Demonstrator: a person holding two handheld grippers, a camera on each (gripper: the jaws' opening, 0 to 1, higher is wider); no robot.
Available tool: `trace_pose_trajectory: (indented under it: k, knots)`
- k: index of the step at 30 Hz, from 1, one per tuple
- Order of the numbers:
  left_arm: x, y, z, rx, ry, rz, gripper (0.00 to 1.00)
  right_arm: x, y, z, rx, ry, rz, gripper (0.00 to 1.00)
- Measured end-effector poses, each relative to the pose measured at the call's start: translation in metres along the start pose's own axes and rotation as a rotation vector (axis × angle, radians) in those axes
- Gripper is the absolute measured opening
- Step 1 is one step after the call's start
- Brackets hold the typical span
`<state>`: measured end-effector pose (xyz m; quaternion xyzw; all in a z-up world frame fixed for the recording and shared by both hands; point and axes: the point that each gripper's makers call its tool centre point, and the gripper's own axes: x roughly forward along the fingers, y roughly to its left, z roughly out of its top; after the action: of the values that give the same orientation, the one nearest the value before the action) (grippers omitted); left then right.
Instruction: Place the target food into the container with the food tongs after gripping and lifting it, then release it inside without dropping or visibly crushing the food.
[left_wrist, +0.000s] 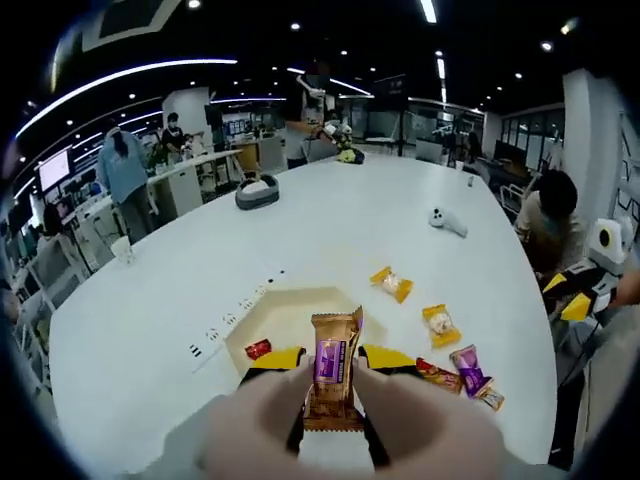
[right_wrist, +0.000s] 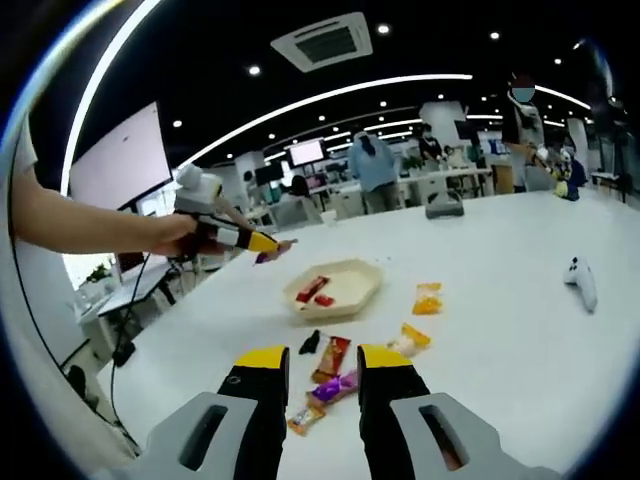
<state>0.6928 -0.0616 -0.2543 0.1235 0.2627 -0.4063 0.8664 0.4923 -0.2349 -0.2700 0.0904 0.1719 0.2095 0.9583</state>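
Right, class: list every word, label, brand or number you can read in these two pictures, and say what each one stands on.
None can be read.
Brown snack packet between the left gripper's jaws: purple label, print too blurred.
Loose wrapped snacks on the white table: print too small.
Wall screens: blurred.

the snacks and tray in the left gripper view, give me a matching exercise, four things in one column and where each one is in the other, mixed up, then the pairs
Things:
1. brown and purple snack bar
2. small red packet
3. white game controller
4. purple candy

Places:
A. lying inside the beige tray
B. far out on the white table, beyond the yellow packets
C. upright between the left gripper jaws
D. on the table right of the tray, near the table's edge

Pairs: 1-C, 2-A, 3-B, 4-D
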Motion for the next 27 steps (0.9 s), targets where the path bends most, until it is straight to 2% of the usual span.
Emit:
trace_pose_trajectory:
  k: [8,11,21,27]
  knots:
    - [0.011,0.010,0.023,0.076,-0.003,-0.009,0.18,-0.009,-0.014,0.000,0.049,-0.017,-0.044,0.26]
    - [0.017,0.013,0.026,0.107,0.010,-0.018,0.18,-0.010,-0.018,0.004,0.060,-0.033,-0.059,0.26]
    - [0.035,0.029,0.032,0.134,0.029,-0.040,0.18,-0.013,-0.030,0.009,0.067,-0.043,-0.092,0.26]
    - [0.048,0.035,0.042,0.150,0.016,-0.060,0.18,-0.015,-0.033,0.017,0.071,-0.059,-0.103,0.26]
